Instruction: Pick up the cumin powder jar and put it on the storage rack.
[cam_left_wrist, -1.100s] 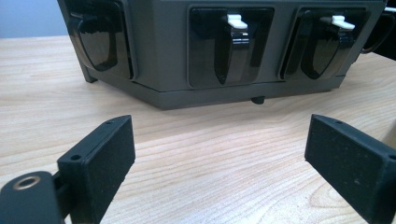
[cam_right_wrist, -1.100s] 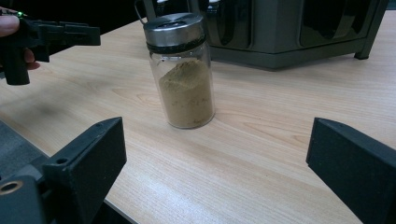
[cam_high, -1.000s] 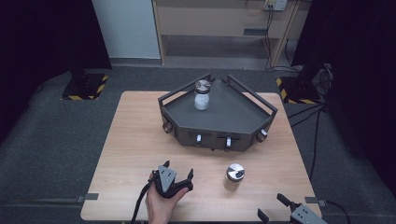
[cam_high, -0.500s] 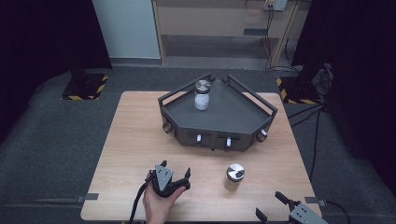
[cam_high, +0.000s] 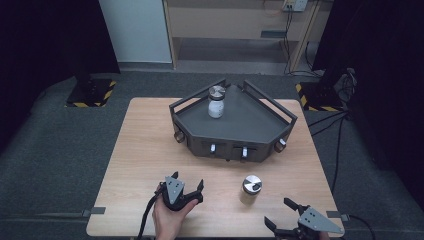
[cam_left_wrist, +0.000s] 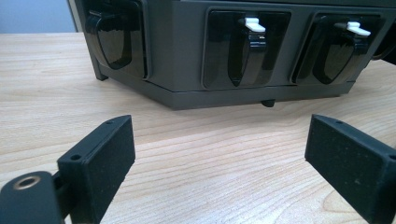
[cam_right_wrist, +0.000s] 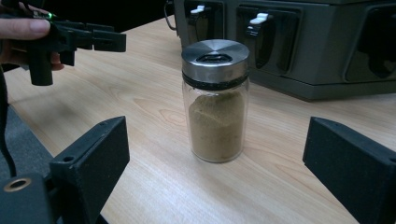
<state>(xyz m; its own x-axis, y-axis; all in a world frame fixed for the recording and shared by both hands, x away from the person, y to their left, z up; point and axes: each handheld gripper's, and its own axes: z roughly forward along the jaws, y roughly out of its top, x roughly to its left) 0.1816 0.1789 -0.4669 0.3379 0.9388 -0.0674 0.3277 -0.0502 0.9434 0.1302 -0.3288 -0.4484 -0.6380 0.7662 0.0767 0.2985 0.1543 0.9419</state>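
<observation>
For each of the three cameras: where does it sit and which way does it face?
High view: overhead, looking forward and down on the wooden table; left gripper, right gripper.
Left gripper view: low, facing the dark grey angular rack; open jaws.
Right gripper view: low, facing the glass spice jar with steel lid; open jaws.
Shared: the rack appears in all three.
</observation>
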